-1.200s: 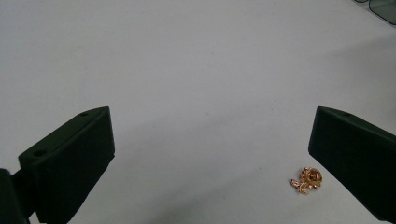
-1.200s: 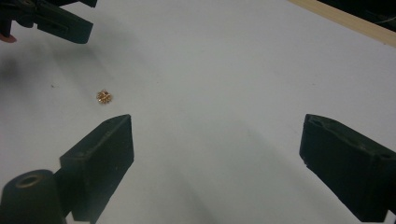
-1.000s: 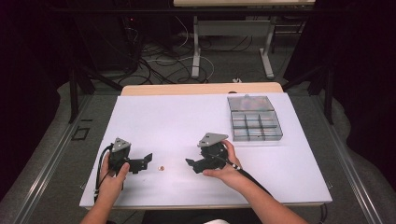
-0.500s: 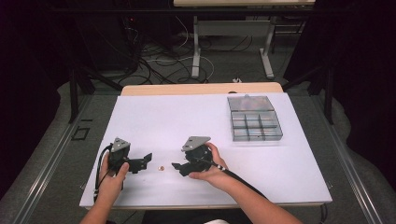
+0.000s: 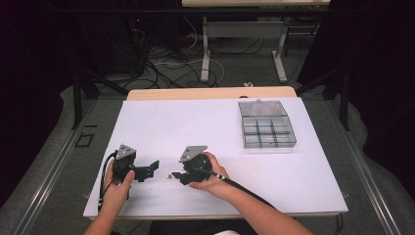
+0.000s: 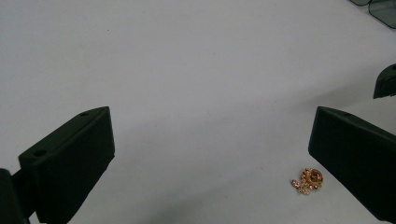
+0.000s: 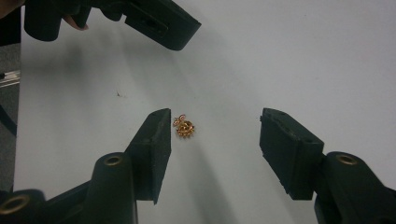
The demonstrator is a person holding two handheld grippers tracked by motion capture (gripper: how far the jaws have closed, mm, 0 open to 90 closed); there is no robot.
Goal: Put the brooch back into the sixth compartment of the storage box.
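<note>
A tiny gold ornament (image 5: 168, 176) lies on the white table (image 5: 205, 127) between the two grippers. In the right gripper view the ornament (image 7: 184, 127) rests just beyond the tip of the left-hand jaw, and my right gripper (image 7: 212, 135) stands open around that spot. My right gripper (image 5: 176, 176) is held low over the table in the high view. My left gripper (image 5: 152, 167) is open too, pointing right toward the ornament. In the left gripper view the ornament (image 6: 307, 180) sits close to the right-hand jaw, and the gripper (image 6: 210, 140) holds nothing.
A clear compartment box (image 5: 266, 124) with several sections stands at the back right of the table. A wooden strip (image 5: 210, 92) runs along the far edge. Cables and table legs (image 5: 205, 58) lie on the floor beyond.
My right gripper has moved left across the table toward the ornament and now has its open jaws near it. The left gripper has stayed in place.
</note>
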